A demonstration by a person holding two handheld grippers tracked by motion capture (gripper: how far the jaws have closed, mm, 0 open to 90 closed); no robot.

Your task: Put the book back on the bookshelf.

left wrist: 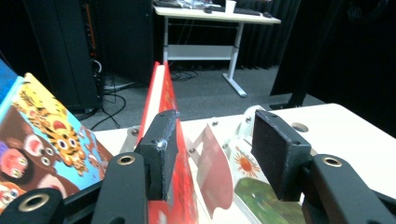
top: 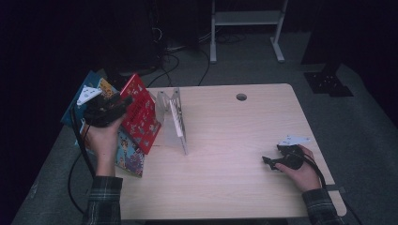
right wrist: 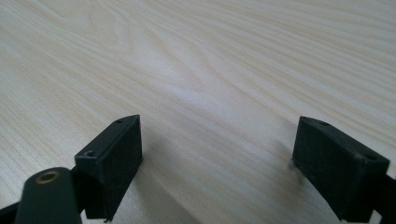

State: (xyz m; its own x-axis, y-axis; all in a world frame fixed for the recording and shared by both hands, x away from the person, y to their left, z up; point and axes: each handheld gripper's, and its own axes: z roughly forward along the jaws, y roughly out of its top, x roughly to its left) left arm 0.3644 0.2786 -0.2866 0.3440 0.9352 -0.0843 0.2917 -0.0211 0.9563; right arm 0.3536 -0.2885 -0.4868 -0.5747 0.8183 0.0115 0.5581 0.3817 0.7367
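Left gripper (left wrist: pixel 212 154) fingers half-spread, only one pad against red book (top: pixel 141 112) near worktop's (top: pixel 234 154) left edge: could topple. Right gripper (right wrist: pixel 219 163) fingers wide, empty.

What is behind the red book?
Behind the red book leans a tiger picture book, with a blue one farther back. Most of their covers are hidden by it and the left hand-held gripper.
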